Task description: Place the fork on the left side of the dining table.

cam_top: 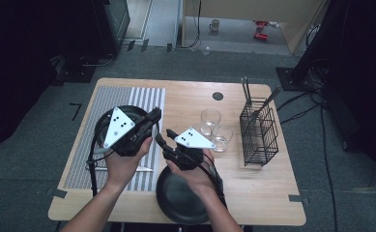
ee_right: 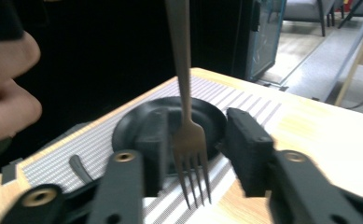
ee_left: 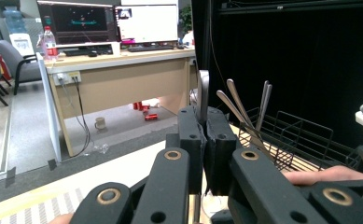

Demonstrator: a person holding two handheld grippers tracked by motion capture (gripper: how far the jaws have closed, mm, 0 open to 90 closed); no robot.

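Above the table's [cam_top: 253, 188] middle, the left gripper [ee_left: 205, 135] pinches the fork [ee_right: 188, 135] by its handle while the right gripper's [ee_right: 198, 144] jaws stand apart around the tines: a handover, so next likely the wire basket [cam_top: 259, 131].

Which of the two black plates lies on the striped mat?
The far-left plate, half hidden behind the left gripper. The other plate sits on bare wood at the near edge.
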